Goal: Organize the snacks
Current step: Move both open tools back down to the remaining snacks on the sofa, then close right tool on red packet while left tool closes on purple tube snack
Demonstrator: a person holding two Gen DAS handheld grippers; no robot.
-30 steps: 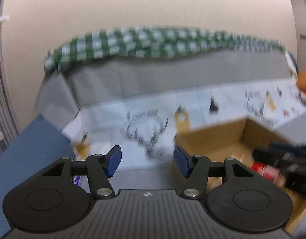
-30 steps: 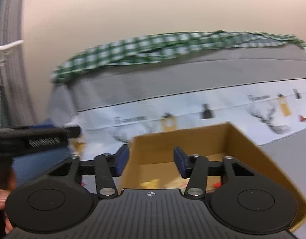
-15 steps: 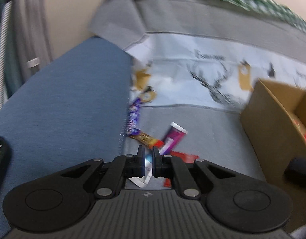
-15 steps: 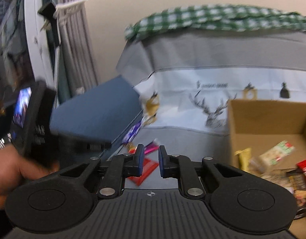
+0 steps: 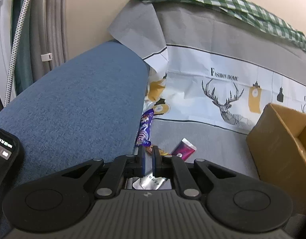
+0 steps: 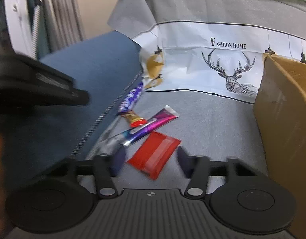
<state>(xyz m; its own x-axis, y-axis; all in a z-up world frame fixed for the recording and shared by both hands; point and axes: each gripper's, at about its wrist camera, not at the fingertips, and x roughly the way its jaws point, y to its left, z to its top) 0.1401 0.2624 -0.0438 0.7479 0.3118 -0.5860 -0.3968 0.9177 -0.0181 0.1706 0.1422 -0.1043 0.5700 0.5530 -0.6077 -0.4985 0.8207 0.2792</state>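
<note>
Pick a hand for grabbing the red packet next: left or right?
Right. The right gripper has just opened, jaws either side of the red packet, not yet pressing it. The left gripper is shut, over a silver wrapper.

The left gripper (image 5: 148, 162) points down and away, with its two blue fingers (image 5: 141, 161) pulled close together, nearly touching. The right gripper (image 6: 151, 159) also tips down, and its jaws have just been opening; they now stand wide apart, pressing on nothing.
</note>
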